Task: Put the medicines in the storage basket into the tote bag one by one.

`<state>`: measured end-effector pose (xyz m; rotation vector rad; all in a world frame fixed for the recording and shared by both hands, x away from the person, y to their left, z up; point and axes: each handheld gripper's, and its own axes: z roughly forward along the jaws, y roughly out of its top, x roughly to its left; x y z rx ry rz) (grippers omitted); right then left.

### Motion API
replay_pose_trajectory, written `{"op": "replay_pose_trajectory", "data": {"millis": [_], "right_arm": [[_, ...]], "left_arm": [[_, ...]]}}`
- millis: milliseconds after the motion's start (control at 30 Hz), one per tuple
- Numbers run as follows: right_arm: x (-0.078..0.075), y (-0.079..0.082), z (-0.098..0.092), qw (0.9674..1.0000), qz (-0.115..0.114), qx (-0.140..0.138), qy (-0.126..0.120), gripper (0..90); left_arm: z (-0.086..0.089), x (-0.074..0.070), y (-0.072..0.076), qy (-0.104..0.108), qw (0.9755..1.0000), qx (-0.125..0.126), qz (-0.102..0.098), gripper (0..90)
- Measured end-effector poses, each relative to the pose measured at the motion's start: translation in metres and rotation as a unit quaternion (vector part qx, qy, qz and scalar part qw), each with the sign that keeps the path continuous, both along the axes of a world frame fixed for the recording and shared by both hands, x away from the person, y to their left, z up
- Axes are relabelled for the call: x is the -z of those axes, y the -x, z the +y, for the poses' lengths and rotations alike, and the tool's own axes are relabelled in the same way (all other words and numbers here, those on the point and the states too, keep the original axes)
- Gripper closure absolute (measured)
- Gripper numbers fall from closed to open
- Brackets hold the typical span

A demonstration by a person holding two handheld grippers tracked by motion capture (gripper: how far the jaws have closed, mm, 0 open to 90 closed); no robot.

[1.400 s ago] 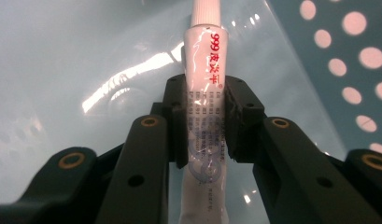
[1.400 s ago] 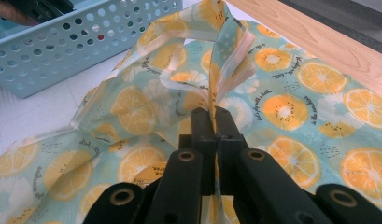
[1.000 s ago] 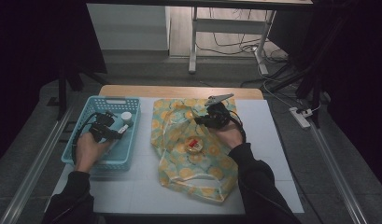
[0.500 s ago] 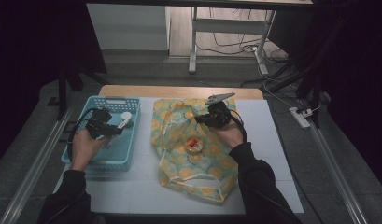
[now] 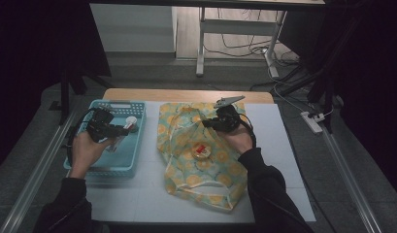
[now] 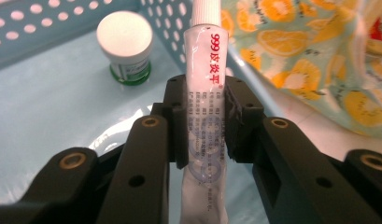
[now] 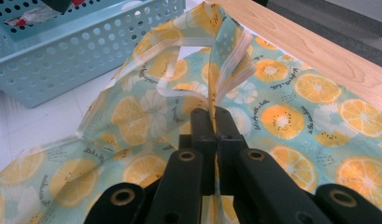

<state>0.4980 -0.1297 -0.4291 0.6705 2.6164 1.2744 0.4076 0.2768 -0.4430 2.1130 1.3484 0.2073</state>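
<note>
Table [image 5: 138, 204] in high view: left gripper [image 5: 119, 130] holds tube [image 5: 128, 123] above blue basket [image 5: 105, 171]; right gripper [image 5: 209, 123] over fruit-print bag [image 5: 206, 182], bare table around. Left gripper view: jaws clamp tube [image 6: 205, 84] printed "999", over basket's wall [image 6: 20, 18]; green jar [image 6: 125, 46] beside. Right gripper view: jaws pinch bag's rim [image 7: 226, 74] shut.

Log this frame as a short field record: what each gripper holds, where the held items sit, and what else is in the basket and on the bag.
left gripper: shut on the white tube, red print on it, held above the blue basket
right gripper: shut on the edge of the fruit-print bag, lifting that edge off the table
basket contents: white-capped jar, upright on the basket floor
on the bag: small round item with red on it, kind unclear
surface: white mat on a wooden table
</note>
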Motion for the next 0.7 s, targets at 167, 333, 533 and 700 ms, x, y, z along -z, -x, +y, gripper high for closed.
{"op": "replay_pose_trajectory", "data": {"millis": [167, 333, 533, 700], "right_arm": [[-0.003, 0.000, 0.000, 1.0000, -0.001, 0.001, -0.003, 89.8], [-0.004, 0.000, 0.000, 1.0000, -0.002, 0.002, -0.003, 89.8], [-0.005, 0.000, 0.001, 1.0000, -0.005, 0.003, -0.003, 89.8], [-0.005, 0.000, 0.000, 1.0000, -0.006, 0.004, -0.003, 89.8]], "left_arm": [[-0.004, -0.007, 0.004, 0.020, 0.9997, 0.012, -0.004, 72.8], [-0.013, -0.014, 0.007, 0.032, 0.9991, 0.025, -0.007, 72.8], [-0.026, -0.022, 0.010, 0.034, 0.9983, 0.044, -0.012, 72.8], [-0.040, -0.025, 0.012, 0.039, 0.9971, 0.063, -0.015, 72.9]]}}
